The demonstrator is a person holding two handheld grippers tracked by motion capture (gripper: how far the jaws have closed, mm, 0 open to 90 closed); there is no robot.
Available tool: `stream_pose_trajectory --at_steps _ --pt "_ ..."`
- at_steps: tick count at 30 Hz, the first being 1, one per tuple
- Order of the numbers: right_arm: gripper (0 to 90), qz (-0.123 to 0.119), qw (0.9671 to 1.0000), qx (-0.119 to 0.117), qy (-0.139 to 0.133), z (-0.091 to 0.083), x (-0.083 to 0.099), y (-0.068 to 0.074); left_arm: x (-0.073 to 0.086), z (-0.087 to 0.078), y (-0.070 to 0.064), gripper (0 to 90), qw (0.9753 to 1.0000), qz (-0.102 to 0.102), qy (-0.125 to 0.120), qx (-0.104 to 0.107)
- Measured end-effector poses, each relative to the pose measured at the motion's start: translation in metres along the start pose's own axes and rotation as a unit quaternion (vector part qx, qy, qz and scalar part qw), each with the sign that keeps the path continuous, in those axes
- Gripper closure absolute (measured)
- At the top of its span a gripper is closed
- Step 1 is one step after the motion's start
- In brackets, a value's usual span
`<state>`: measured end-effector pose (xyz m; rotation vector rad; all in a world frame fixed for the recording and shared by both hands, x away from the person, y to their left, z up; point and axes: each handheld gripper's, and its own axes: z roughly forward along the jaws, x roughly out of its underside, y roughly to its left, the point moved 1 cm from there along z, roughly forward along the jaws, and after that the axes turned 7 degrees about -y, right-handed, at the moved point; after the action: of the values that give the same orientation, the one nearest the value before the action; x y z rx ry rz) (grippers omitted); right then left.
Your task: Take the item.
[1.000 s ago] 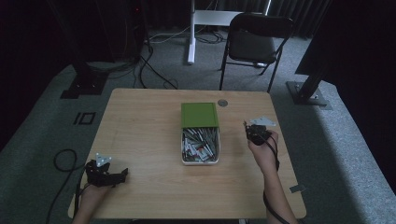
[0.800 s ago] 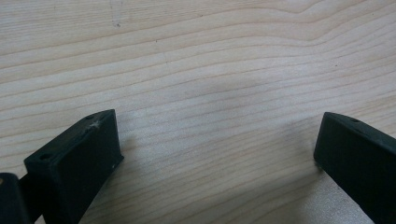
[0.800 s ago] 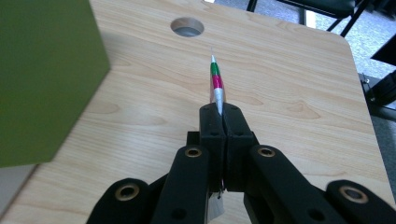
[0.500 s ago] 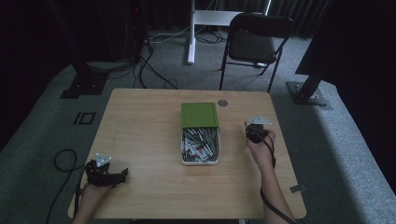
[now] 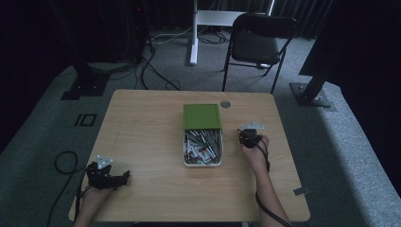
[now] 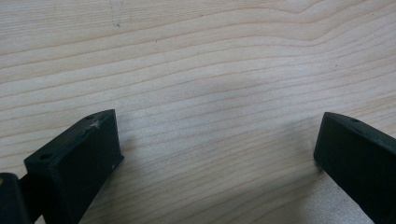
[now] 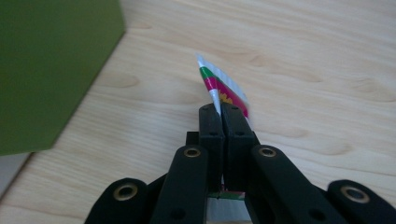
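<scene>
A white bin (image 5: pixel 202 163) full of small packets stands mid-table, with its green lid (image 5: pixel 202 116) lying just behind it. My right gripper (image 5: pixel 248 137) hovers to the right of the bin, shut on a small packet (image 7: pixel 223 90) striped green, pink and white; the packet sticks up past the closed jaws over bare wood, with the green lid (image 7: pixel 51 70) close on the left. My left gripper (image 5: pixel 124 177) rests near the table's front left corner. Its jaws stand wide apart over bare wood (image 6: pixel 210 107) with nothing between them.
The wooden table (image 5: pixel 142 123) has a round grommet (image 5: pixel 225 104) near its far edge. A black folding chair (image 5: pixel 257 45) stands behind the table, and cables trail on the grey carpet to the left.
My right gripper has shifted a little left and toward the person, nearer the bin. The left gripper has stayed put.
</scene>
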<state>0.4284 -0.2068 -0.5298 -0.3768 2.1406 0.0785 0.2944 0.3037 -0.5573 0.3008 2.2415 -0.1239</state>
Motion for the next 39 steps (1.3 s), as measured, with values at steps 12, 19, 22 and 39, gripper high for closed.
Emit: stream_pose_trajectory --at_steps 12,19,22,39 --pt "79.1 0.001 0.9994 -0.031 0.013 0.013 0.007 0.024 0.000 0.000 0.000 1.3 1.0000 0.000 0.000 0.000" --pt "64.4 0.023 0.9974 -0.067 0.011 0.015 0.008 0.027 0.000 0.000 0.000 1.3 1.0000 0.001 0.000 0.000" --pt "60.4 0.027 0.9972 -0.069 0.005 0.011 0.007 0.027 0.000 0.000 0.000 1.3 1.0000 0.000 0.000 0.000" --pt "38.4 0.024 0.9976 -0.058 -0.030 -0.029 0.004 0.008 0.000 0.000 0.000 1.3 1.0000 0.000 0.000 0.000"
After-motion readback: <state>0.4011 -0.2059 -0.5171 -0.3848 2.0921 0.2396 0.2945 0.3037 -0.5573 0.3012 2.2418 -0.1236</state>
